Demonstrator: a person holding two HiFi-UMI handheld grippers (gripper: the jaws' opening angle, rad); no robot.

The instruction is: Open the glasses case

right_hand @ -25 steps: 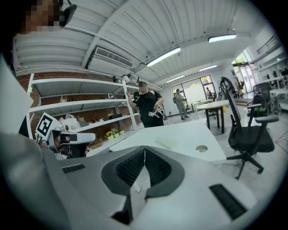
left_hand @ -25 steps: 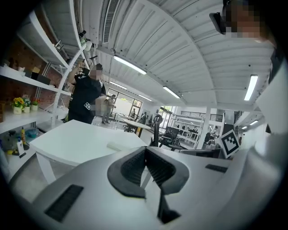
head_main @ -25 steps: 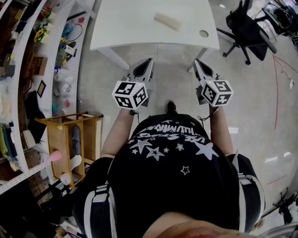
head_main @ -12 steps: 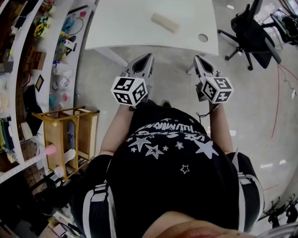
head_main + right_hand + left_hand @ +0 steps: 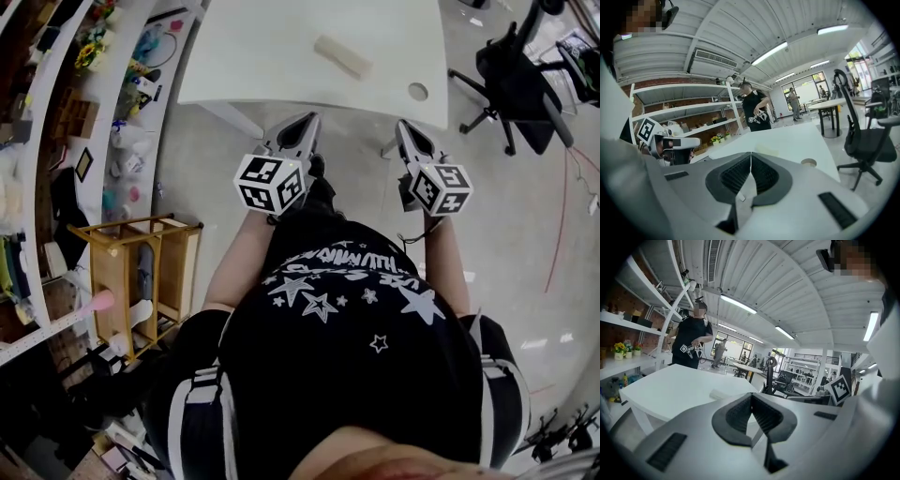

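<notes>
The glasses case (image 5: 342,56) is a cream oblong lying closed on the white table (image 5: 244,56), toward its far side. Both grippers hang short of the table's near edge, pointing at it. My left gripper (image 5: 309,120) is shut and holds nothing. My right gripper (image 5: 405,127) is likewise shut and empty. In the left gripper view the case (image 5: 723,394) peeks out just left of the closed tips (image 5: 751,394). In the right gripper view the case (image 5: 766,151) lies just beyond the closed tips (image 5: 750,153).
A round cable hole (image 5: 417,92) sits near the table's right front corner. A black office chair (image 5: 516,75) stands to the right. Curved shelves (image 5: 56,141) and a wooden rack (image 5: 131,272) line the left. Another person (image 5: 691,341) stands beyond the table.
Both grippers have come a little nearer to the table's near edge, side by side. Their jaws stay shut.
</notes>
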